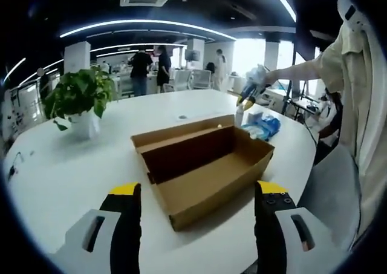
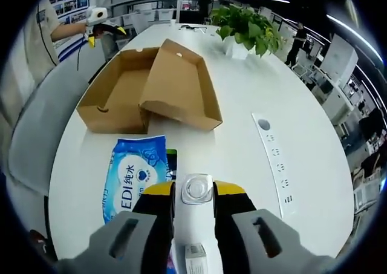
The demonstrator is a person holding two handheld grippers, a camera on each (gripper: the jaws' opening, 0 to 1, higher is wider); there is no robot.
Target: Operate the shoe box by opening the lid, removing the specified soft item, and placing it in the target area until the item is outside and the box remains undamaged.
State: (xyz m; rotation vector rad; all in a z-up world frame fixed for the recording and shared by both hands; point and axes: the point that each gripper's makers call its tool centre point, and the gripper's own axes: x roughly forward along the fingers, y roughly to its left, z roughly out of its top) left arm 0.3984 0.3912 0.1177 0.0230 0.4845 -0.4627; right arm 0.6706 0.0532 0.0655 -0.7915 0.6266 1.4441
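Just left of right tool (image 2: 193,192), wipes pack (image 2: 134,174).

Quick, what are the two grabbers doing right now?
Left gripper: open, holding nothing, facing the box.
Right gripper: jaws around a bottle; grip cannot be told.

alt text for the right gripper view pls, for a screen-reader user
The right tongs are closed around a clear round-topped bottle on a white table, beside a blue wipes pack. Beyond it the cardboard shoe box sits open and looks empty, lid tilted up, with a potted plant farther back.
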